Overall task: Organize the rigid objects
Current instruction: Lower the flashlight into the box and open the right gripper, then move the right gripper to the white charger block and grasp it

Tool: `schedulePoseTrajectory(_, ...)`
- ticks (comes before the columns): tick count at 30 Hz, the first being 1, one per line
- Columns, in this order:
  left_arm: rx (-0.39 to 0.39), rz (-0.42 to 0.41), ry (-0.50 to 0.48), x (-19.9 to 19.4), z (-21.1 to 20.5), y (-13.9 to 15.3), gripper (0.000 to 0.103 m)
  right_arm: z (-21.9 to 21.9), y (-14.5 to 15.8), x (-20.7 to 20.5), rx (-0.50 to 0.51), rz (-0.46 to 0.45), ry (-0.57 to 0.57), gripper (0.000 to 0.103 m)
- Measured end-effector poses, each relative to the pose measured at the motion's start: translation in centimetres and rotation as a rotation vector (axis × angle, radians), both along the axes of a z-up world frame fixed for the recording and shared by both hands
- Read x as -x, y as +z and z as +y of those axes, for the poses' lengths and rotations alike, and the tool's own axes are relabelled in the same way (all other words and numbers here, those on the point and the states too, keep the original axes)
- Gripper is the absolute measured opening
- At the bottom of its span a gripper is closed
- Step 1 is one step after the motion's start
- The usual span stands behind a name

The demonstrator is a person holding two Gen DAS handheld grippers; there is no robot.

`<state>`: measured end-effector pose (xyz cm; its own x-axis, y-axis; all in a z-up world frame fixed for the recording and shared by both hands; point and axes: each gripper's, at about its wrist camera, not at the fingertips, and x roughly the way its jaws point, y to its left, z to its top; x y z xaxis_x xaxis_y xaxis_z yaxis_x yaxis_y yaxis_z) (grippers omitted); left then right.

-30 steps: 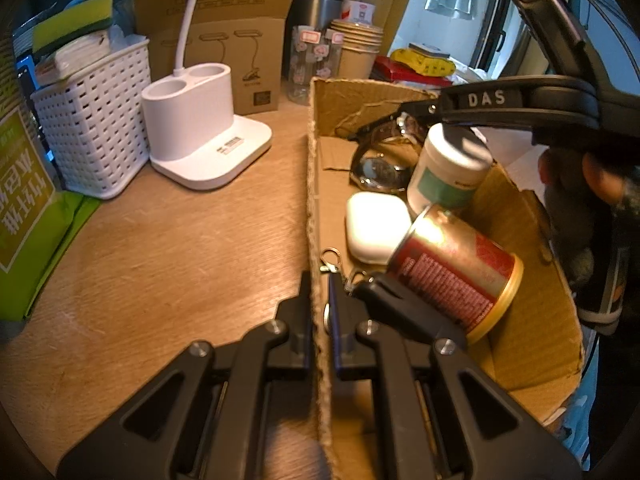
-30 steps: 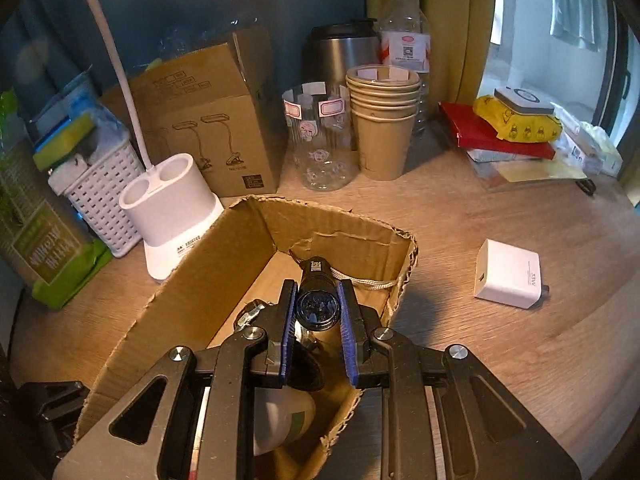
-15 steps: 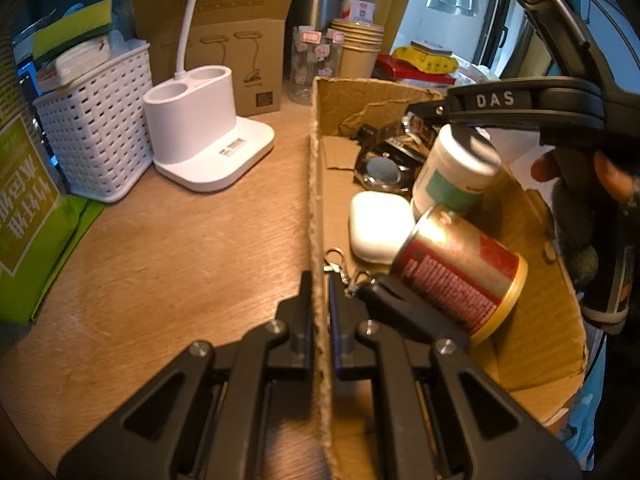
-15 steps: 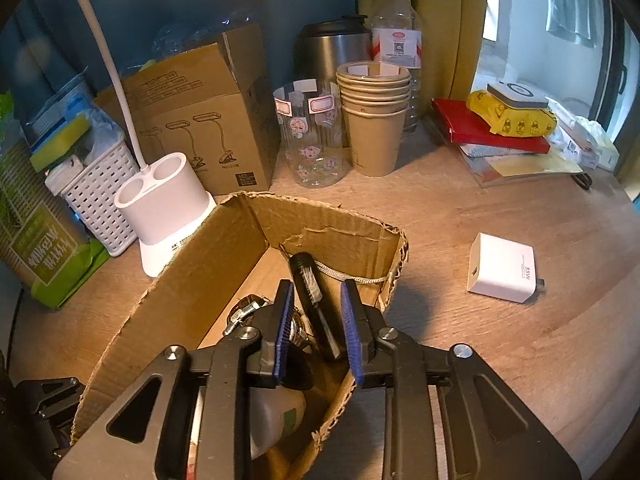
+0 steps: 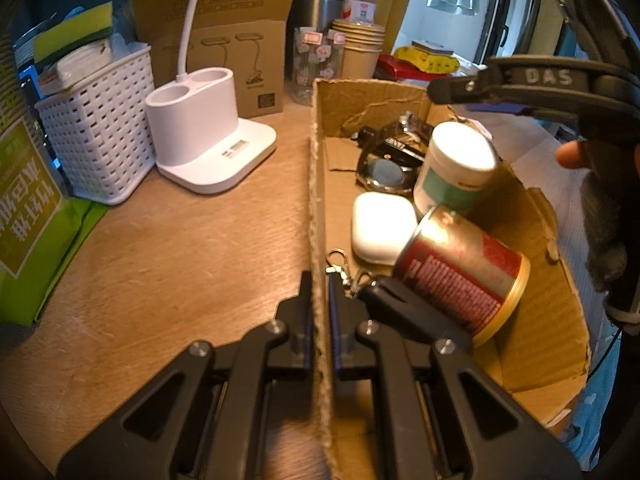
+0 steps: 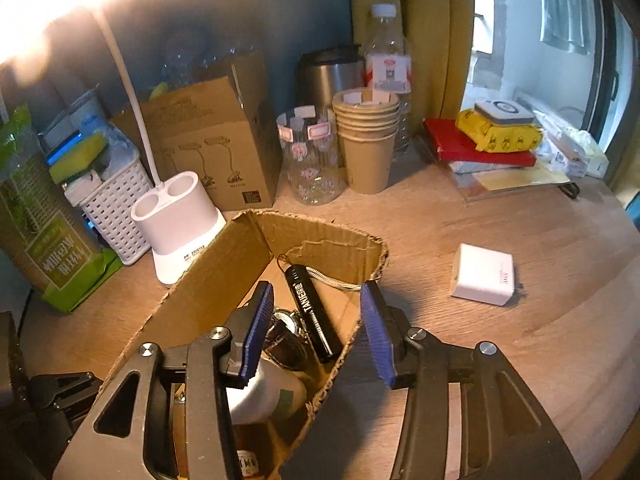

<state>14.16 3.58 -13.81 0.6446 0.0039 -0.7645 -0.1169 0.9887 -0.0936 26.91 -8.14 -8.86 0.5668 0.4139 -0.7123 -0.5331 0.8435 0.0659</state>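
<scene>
An open cardboard box [image 5: 316, 184] [image 6: 224, 264] lies on the wooden table. In it are a red can [image 5: 460, 272], a white jar [image 5: 456, 164], a white case [image 5: 382, 224], a watch [image 5: 384, 172], keys [image 5: 340, 268] and a black flashlight [image 6: 312, 312]. My left gripper [image 5: 319, 304] is shut on the box's left wall. My right gripper [image 6: 316, 328] is open above the box, empty, with the flashlight lying below it. A white charger [image 6: 482, 274] sits on the table right of the box.
A white lamp base [image 5: 204, 136] [image 6: 176, 216], a white basket [image 5: 100, 128], a green bag [image 5: 24, 200], a brown carton [image 6: 208, 140], a glass jar [image 6: 312, 160], stacked paper cups [image 6: 366, 136], a bottle [image 6: 388, 60] and a red book with yellow pack [image 6: 492, 136] crowd the back.
My right gripper opened and let go of the flashlight, which now lies in the box. The right gripper has lifted back a little. The left gripper still holds the box wall.
</scene>
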Motion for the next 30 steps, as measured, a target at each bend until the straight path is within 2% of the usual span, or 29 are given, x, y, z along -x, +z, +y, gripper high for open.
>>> schedulePoseTrajectory(1, 0.002, 0.001, 0.0, 0.0, 0.0, 0.0, 0.007, -0.3, 0.3, 0.2, -0.004, -0.009, -0.004, 0.06)
schedulePoseTrajectory(16, -0.007, 0.004, 0.002, 0.0, 0.0, 0.0, 0.007, -6.2, 3.8, 0.4, -0.016, -0.1, -0.115, 0.06)
schedulePoseTrajectory(30, -0.007, 0.004, 0.003, 0.1, 0.1, 0.0, 0.008, -9.9, 1.8, -3.4, 0.017, -0.098, -0.226, 0.063)
